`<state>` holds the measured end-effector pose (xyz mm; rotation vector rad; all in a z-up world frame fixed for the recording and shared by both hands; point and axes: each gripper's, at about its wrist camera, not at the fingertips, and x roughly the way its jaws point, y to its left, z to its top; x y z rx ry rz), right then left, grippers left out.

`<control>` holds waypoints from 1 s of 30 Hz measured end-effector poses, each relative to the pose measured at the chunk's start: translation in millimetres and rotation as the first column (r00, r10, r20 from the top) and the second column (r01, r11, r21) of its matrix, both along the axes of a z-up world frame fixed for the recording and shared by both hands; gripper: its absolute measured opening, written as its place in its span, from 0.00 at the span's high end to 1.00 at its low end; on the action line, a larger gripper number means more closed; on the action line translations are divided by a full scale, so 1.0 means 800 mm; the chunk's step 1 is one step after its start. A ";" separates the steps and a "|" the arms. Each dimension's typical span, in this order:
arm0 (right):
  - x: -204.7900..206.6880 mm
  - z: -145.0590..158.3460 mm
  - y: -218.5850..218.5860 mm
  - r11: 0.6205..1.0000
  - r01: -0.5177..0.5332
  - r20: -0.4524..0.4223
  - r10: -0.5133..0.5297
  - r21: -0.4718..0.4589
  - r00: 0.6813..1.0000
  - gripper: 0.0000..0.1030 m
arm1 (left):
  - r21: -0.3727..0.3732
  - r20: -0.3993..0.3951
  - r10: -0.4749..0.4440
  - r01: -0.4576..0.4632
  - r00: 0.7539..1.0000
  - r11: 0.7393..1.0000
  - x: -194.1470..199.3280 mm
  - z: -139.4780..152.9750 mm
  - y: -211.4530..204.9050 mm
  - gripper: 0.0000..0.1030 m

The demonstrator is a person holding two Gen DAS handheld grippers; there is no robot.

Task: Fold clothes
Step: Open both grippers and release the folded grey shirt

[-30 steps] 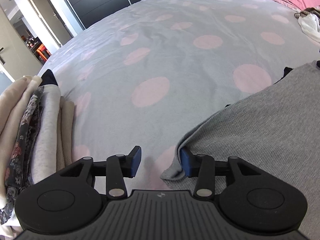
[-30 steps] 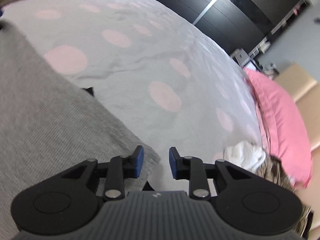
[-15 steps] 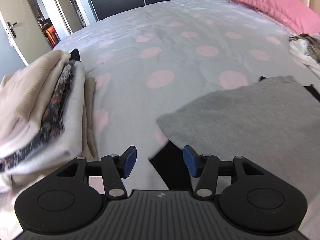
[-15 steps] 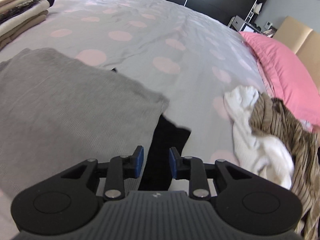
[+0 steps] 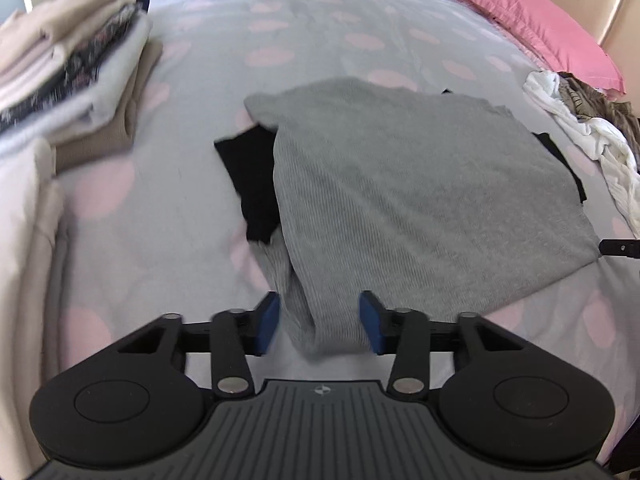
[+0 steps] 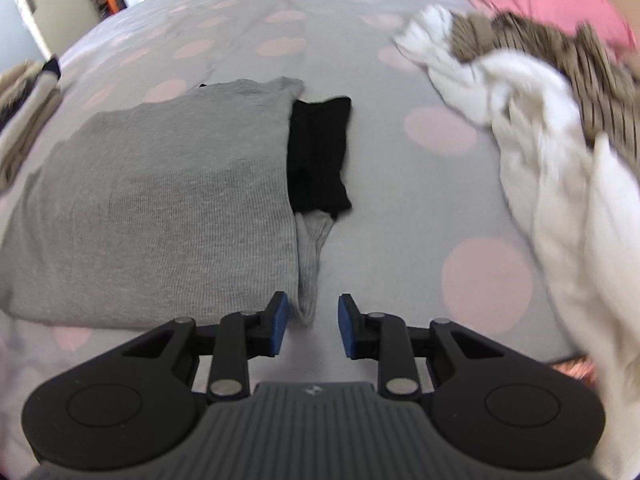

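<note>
A grey sweater (image 5: 420, 184) lies folded flat on the spotted bedspread, with black fabric (image 5: 252, 184) sticking out at its left side. My left gripper (image 5: 320, 322) is at the near left corner. Its jaws are closing around a bunched grey sleeve, which fills most of the gap between them. In the right wrist view the same sweater (image 6: 160, 200) shows black fabric (image 6: 320, 156) along its right edge. A thin grey sleeve end runs down between the open fingers of my right gripper (image 6: 312, 320), and the pads do not press it.
A pile of folded clothes (image 5: 72, 64) sits at the far left of the bed (image 5: 140, 220). A loose heap of white and brown striped clothes (image 6: 540, 120) lies to the right. A pink pillow (image 5: 540, 20) is behind that heap.
Both grippers have drawn back toward the near edge and rolled level, so the whole sweater shows. The left jaws, empty before, now have the grey sleeve between them.
</note>
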<state>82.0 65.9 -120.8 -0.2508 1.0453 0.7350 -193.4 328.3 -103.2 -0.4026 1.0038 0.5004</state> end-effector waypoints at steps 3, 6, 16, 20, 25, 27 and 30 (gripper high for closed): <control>0.008 -0.007 0.000 0.998 0.040 -0.049 -0.038 0.045 0.998 0.71 | -0.028 -0.009 0.045 -0.045 0.999 0.999 -0.001 -0.016 0.003 0.88; 0.009 -0.017 0.004 0.998 0.052 -0.089 -0.048 0.042 0.995 0.84 | -0.046 -0.009 0.090 -0.090 0.996 0.995 -0.007 -0.023 0.008 0.89; -0.010 -0.005 0.015 0.999 0.007 0.017 -0.006 -0.040 1.000 0.60 | -0.076 0.022 0.253 -0.251 0.967 0.965 -0.030 -0.007 0.017 0.57; 0.000 -0.012 0.012 0.999 0.030 -0.031 -0.030 -0.015 0.999 0.53 | -0.153 0.046 0.307 -0.297 0.951 0.943 -0.031 -0.014 0.026 0.47; 0.003 -0.022 0.013 0.999 0.049 -0.053 -0.049 0.014 0.997 0.49 | -0.137 0.014 0.315 -0.310 0.949 0.941 -0.023 -0.036 0.018 0.50; -0.001 -0.026 0.017 0.999 0.049 -0.036 -0.048 0.015 0.998 0.49 | -0.116 0.015 0.314 -0.310 0.949 0.944 -0.018 -0.038 0.011 0.50; -0.011 -0.027 0.028 0.999 0.034 0.004 -0.034 0.004 0.999 0.56 | -0.084 0.038 0.297 -0.293 0.954 0.952 -0.012 -0.039 -0.003 0.63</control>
